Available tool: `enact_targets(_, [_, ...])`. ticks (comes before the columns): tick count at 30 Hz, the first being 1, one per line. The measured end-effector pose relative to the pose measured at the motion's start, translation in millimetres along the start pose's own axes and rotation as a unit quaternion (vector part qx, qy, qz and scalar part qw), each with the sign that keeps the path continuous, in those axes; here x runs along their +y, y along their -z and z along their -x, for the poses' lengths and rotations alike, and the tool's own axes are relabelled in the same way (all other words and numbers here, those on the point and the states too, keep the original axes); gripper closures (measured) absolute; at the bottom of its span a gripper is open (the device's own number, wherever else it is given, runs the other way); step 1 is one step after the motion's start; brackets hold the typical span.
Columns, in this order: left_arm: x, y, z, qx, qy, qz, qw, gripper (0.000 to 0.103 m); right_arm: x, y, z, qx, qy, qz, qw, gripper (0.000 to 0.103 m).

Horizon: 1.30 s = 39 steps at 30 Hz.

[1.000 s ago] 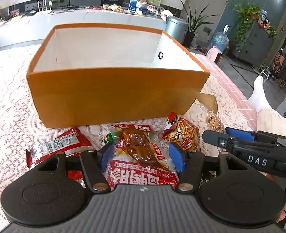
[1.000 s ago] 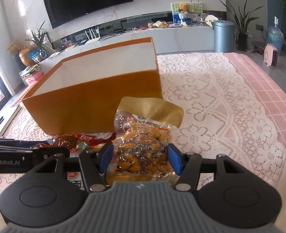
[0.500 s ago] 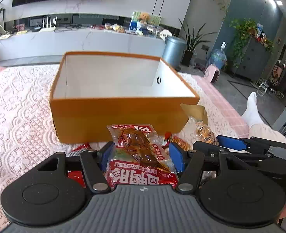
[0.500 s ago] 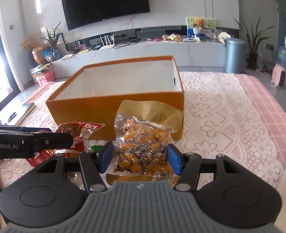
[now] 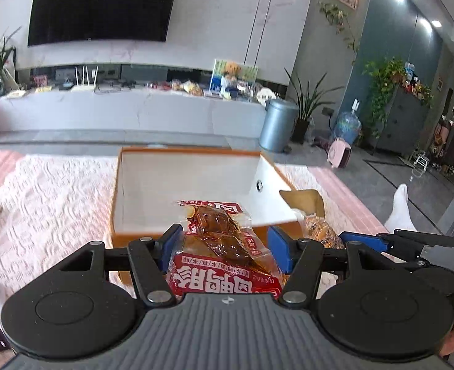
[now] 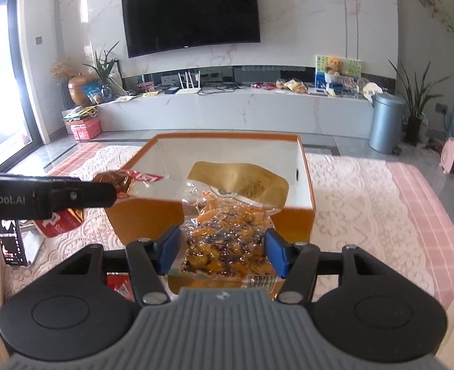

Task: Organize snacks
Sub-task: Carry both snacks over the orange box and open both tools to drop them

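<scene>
My left gripper (image 5: 225, 248) is shut on a red packet with a brown duck leg (image 5: 223, 246) and holds it in the air before the near wall of the open orange box (image 5: 152, 185). My right gripper (image 6: 222, 252) is shut on a clear, gold-topped packet of orange snacks (image 6: 230, 231), also lifted in front of the box (image 6: 305, 172). The box has a white, bare inside. The left gripper and its red packet (image 6: 125, 180) show at the left of the right wrist view. The gold-topped packet (image 5: 314, 215) shows at the right of the left wrist view.
The box stands on a white lace cloth (image 6: 365, 203) over a pink checked cover. A red packet (image 6: 58, 223) and a black packet (image 6: 12, 240) lie on the cloth to the left. The person's white sock (image 5: 399, 206) is at the right.
Both grippers have risen with their packets from table level to above the box's rim. The box now looks smaller and lower, with its inside in view.
</scene>
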<state>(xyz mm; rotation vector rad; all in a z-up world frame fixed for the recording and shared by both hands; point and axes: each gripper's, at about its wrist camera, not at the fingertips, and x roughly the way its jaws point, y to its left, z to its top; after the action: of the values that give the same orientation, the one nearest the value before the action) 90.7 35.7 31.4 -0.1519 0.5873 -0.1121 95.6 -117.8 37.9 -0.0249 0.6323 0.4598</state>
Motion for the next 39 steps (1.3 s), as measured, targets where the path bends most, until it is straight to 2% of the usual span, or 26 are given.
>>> enact_targets(9, [2,-30,-12,-0.033,-0.022,-0.016,0.9991,0.034,11,-34,-15,-0.013,-0.006,0.036,0.999,0.047])
enact_targets(14, [11,-43,-23,-0.047,-0.036,-0.020,0.9980,0.034,11,-60,-40,-0.007,-0.008,0.042,0.999,0.049])
enact_targets(18, [18,-49,-45,-0.039,-0.045,-0.024,0.9980,0.034,9,-78,-70,0.004,-0.014,0.039,0.999,0.052])
enact_targets(19, [21,-49,-48,-0.034,-0.047,-0.023,0.9980,0.034,9,-81,-79,0.008,-0.013,0.040,0.999,0.067])
enact_targets(20, [23,-49,-55,-0.028,-0.049,-0.023,0.9981,0.034,10,-81,-84,0.007,-0.012,0.043,0.999,0.091])
enact_targets(21, [26,-49,-59,-0.023,-0.050,-0.023,0.9982,0.034,10,-84,-94,0.018,0.001,0.047,0.999,0.095])
enact_targets(28, [46,-37,-91,0.028,-0.055,-0.019,0.9979,0.034,-6,-84,-154,0.085,-0.002,0.014,0.996,0.095])
enact_targets(35, [56,-29,-109,0.060,-0.064,-0.027,0.9958,0.034,-14,-69,-181,0.132,0.006,0.005,0.991,0.093])
enact_targets(39, [55,-28,-120,0.092,-0.079,-0.042,0.9917,0.034,-17,-68,-191,0.150,0.004,-0.001,0.989,0.092])
